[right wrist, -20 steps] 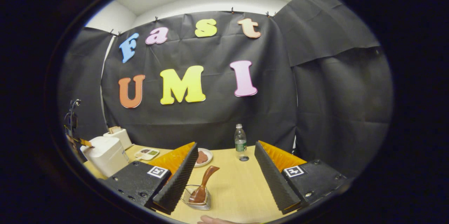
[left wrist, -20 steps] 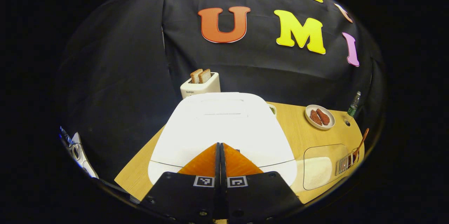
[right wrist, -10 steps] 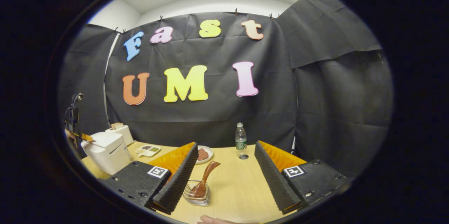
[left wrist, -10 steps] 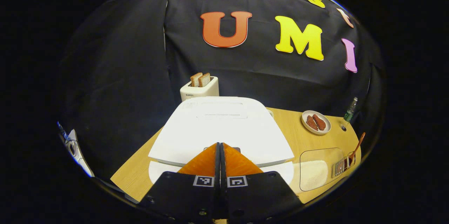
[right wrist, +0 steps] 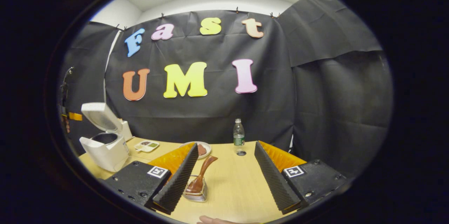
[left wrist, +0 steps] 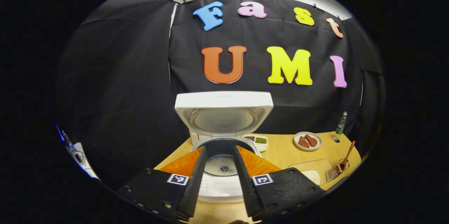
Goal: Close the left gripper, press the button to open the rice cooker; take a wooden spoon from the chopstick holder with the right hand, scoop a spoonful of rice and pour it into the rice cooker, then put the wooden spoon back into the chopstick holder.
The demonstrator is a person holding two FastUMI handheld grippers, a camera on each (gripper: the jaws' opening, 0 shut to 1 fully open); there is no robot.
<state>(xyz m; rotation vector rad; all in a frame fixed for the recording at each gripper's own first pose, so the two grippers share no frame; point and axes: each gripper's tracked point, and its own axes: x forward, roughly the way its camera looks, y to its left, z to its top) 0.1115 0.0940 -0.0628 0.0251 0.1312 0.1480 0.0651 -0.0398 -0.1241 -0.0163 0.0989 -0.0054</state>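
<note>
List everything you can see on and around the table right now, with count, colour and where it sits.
white rice cooker: one, lid up, left end of the table
wooden spoon: one, brown, standing in the holder
wire chopstick holder: one, metal, near front edge
clear tray of white rice: one, beside the holder
white plate with brown food: one, toward the back
clear plastic bottle: one, green label, by the wall
divided white dish: one, behind the cooker
wooden table: one, light
left gripper: open, before the cooker
right gripper: open, near the holder
</note>
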